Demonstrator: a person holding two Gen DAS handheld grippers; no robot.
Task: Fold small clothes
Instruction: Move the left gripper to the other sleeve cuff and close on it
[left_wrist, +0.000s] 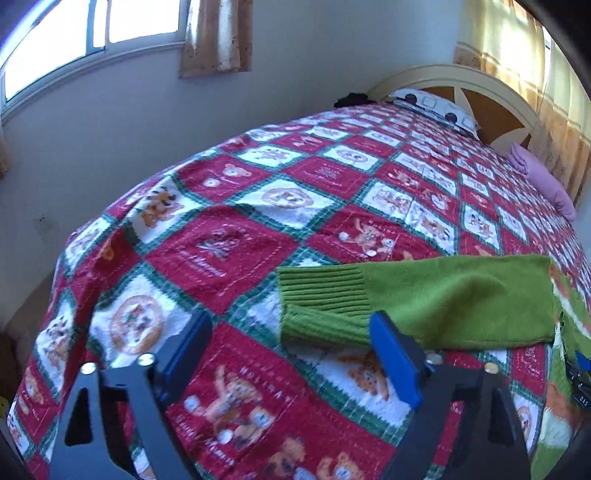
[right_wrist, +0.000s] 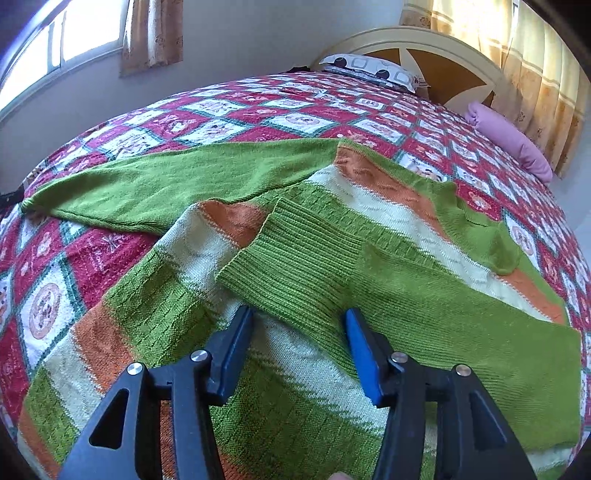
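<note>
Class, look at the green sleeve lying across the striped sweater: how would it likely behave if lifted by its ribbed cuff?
The sleeve would probably droop, since its knit already follows the sweater beneath. The ribbed cuff looks thicker, so it may hold its shape better. The fuzzy knit likely grips rather than slips.

The sweater (right_wrist: 317, 258) is soft matt knit, its cuff (right_wrist: 295, 266) ribbed; the bedspread (left_wrist: 229, 236) is nubby woven cloth; the left gripper (left_wrist: 291, 339) has matt black plastic arms, smooth blue pads and shiny metal rivets; the headboard (right_wrist: 424, 48) looks painted, smooth wood.
</note>
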